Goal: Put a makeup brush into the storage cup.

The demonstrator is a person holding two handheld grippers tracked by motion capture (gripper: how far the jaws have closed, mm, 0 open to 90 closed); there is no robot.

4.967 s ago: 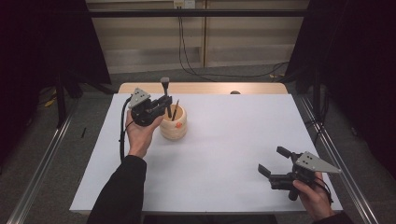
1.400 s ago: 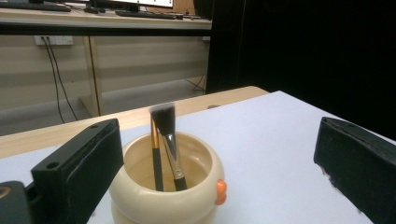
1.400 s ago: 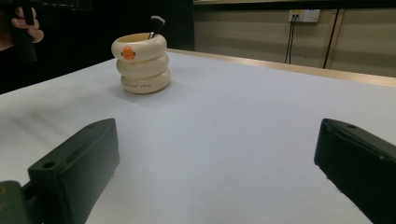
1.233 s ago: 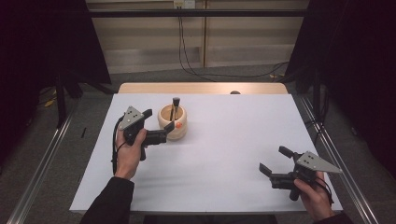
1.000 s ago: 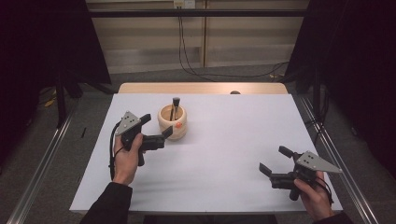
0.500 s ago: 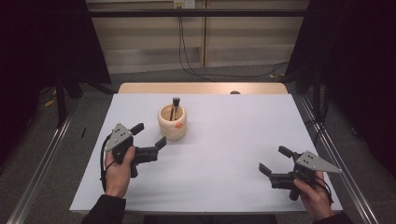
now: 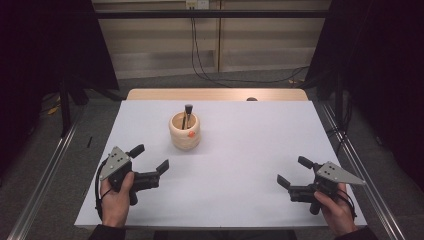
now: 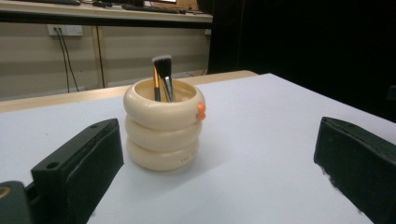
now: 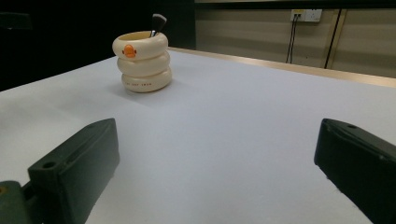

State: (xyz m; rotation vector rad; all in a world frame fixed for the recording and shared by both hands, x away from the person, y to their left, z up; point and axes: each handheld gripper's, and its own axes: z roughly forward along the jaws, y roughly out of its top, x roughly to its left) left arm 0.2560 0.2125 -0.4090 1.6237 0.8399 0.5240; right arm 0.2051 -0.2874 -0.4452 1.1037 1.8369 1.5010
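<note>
**Brush stands in the cup, both grippers empty**

A white table (image 7: 250, 165) sits in a dim room with beige wall panels and hanging cables behind. Since five seconds ago the left gripper (image 7: 149, 158) has drawn back from the cream ringed cup (image 7: 185, 131) to the near left edge, jaws spread wide and empty. The right gripper (image 7: 295, 172) rests near right, likewise spread. The makeup brush (image 8: 161, 77) stands in the cup, long axis near upright, bristles up

I see a glossy, smooth cream holder (image 8: 161, 128) that looks ceramic, a brush (image 8: 163, 76) with a shiny metal ferrule, matt black plastic jaws, and a matt white table (image 7: 250, 150) with a wood edge.
</note>
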